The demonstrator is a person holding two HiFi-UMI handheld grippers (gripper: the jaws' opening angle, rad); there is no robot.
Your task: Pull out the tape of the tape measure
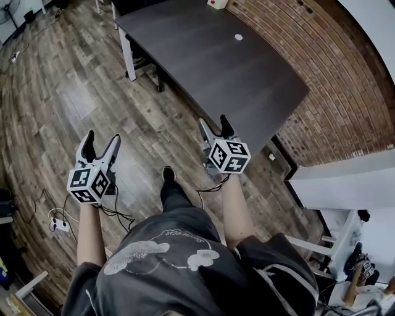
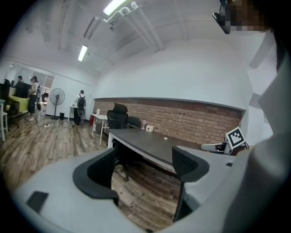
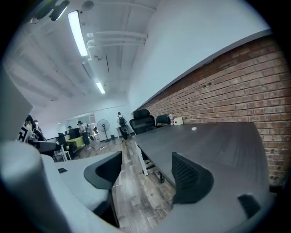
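I stand at the near corner of the dark bench (image 1: 216, 68) with both grippers held out in front of me, over the wooden floor (image 1: 55, 92) and not over the benchtop. My left gripper (image 1: 103, 137) has its jaws spread wide. Looking along them, I see only floor planks and the underside of the bench in the gap, and the pads touch nothing. My right gripper (image 1: 214, 123) hangs just at the bench's near edge. Its jaws are spread wide too and grip nothing, with floor and the bench edge showing between them. The two grippers are well apart, one on either side of my forward shoe (image 1: 168, 174). As for the tape measure, the only likely thing I can find is a small round white object (image 1: 238, 37). It lies flat on the far part of the bench, well away from both sets of jaws, and is too small for me to say for certain that it is the tape measure. Beyond it, at the far end of the bench, sits a small white box (image 1: 216, 3), near the brick wall (image 1: 327, 74) that runs along the bench. Black office chairs (image 2: 119, 116) stand at that far end. A cable (image 1: 62, 216) trails over the floor to my left, and a standing fan (image 2: 56, 96) is far off across the room.
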